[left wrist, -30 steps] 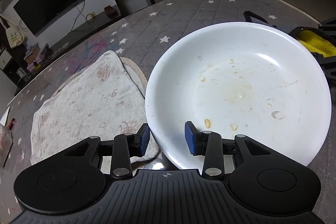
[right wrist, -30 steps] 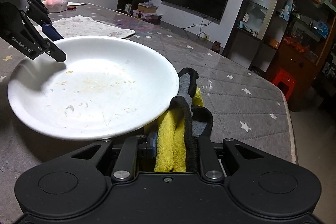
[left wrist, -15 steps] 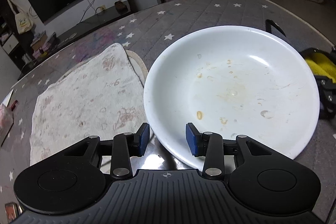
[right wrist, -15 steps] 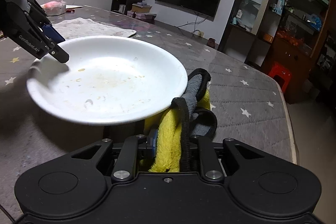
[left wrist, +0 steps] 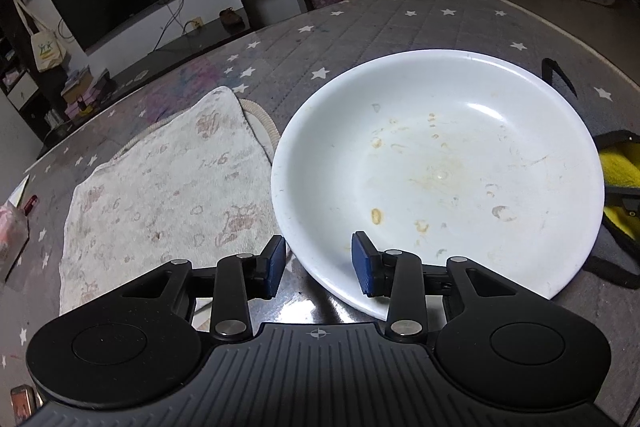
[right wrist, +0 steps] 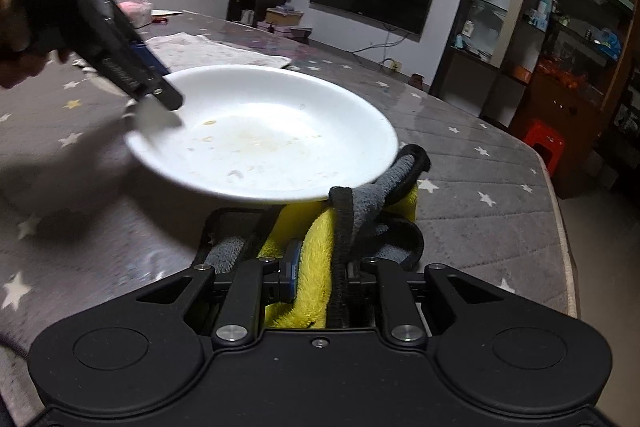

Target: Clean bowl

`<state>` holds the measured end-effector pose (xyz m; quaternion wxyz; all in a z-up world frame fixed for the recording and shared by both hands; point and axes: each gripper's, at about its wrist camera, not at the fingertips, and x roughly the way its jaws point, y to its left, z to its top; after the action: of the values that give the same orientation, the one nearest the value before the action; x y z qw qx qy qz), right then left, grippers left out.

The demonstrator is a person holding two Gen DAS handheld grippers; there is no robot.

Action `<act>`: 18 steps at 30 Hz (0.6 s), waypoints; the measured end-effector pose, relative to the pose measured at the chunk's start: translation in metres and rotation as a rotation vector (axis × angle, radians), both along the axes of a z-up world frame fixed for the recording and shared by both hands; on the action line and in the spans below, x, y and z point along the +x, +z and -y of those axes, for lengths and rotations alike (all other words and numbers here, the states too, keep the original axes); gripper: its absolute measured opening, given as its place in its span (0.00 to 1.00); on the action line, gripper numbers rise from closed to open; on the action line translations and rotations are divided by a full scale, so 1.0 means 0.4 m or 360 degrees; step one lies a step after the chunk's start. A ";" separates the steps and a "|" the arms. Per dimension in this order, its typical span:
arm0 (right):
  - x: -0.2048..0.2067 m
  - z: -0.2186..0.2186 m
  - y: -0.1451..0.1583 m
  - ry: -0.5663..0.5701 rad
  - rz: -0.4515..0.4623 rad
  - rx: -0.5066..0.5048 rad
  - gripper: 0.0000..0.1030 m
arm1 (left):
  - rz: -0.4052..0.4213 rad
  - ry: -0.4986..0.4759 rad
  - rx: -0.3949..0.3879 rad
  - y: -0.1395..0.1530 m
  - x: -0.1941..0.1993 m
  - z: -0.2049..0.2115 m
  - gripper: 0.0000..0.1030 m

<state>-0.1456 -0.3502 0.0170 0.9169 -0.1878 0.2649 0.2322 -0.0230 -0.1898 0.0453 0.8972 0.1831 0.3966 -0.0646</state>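
A shallow white bowl with dried food stains is raised and tilted over the grey star-patterned table. My left gripper has the bowl's near rim between its blue pads and holds it. From the right wrist view the same bowl overhangs a yellow and grey cloth with black trim. My right gripper is shut on that cloth, just below the bowl's rim. The left gripper clamps the bowl's far-left rim there. In the left wrist view the cloth peeks out past the bowl's right edge.
A stained white towel lies flat on the table left of the bowl. A plastic bag sits at the far left edge. A person's hand grips the left tool. The table edge curves at the right, with a red stool beyond.
My right gripper with the cloth has drawn back, so the bowl sits smaller and more central in its view. The left grip on the rim is unchanged.
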 end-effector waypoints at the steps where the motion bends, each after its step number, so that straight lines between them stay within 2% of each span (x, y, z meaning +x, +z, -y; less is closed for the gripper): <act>1: -0.001 -0.001 0.000 0.0003 0.0001 -0.0002 0.19 | 0.0002 -0.0002 0.0002 0.000 -0.001 0.001 0.37; 18: 0.140 0.020 -0.011 -0.0101 0.0019 0.0027 0.19 | -0.0011 -0.0001 -0.0021 -0.003 0.004 -0.005 0.38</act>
<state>-0.0897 -0.3581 0.0128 0.9269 -0.1731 0.2632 0.2041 -0.0215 -0.1876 0.0442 0.8970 0.1772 0.3992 -0.0682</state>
